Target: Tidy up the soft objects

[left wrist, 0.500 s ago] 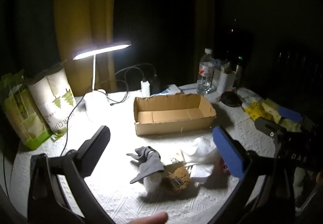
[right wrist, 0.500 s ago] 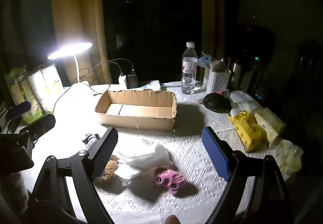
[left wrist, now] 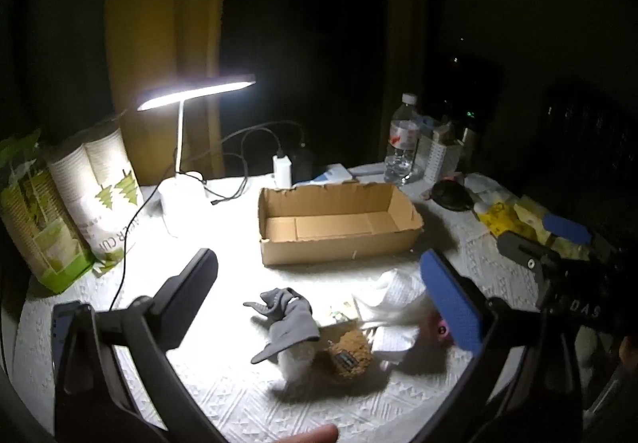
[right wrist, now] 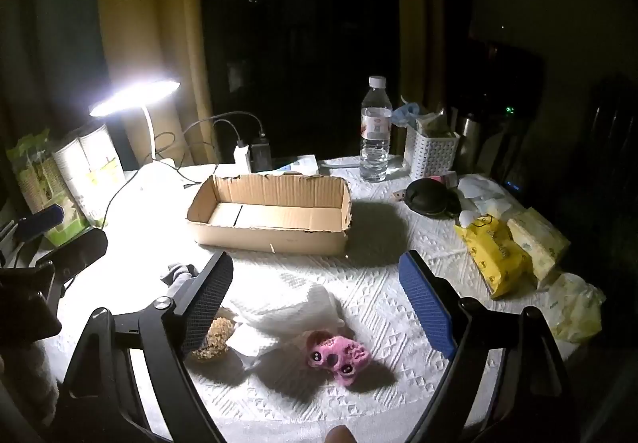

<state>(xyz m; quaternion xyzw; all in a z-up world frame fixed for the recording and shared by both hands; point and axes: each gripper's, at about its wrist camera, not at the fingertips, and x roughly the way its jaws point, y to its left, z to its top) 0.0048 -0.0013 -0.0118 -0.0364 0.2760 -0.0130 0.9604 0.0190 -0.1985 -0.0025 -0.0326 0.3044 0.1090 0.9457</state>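
An empty cardboard box (left wrist: 339,221) (right wrist: 271,211) sits mid-table. In front of it lie a grey-and-white plush (left wrist: 289,317), a brown fuzzy toy (left wrist: 351,353) (right wrist: 211,335), a white cloth (left wrist: 392,293) (right wrist: 287,303) and a pink plush (right wrist: 339,353), which the left wrist view shows only partly behind a blue pad. My left gripper (left wrist: 319,299) hovers open above the grey plush with nothing between its fingers. My right gripper (right wrist: 317,303) hangs open over the cloth and pink plush, holding nothing. Each gripper shows at the edge of the other's view.
A lit desk lamp (left wrist: 191,92) with cables stands at back left beside paper-cup packs (left wrist: 95,188). A water bottle (right wrist: 375,132), a white basket (right wrist: 430,154), a black pouch (right wrist: 430,195) and yellow tissue packs (right wrist: 498,251) crowd the right side. Surroundings are dark.
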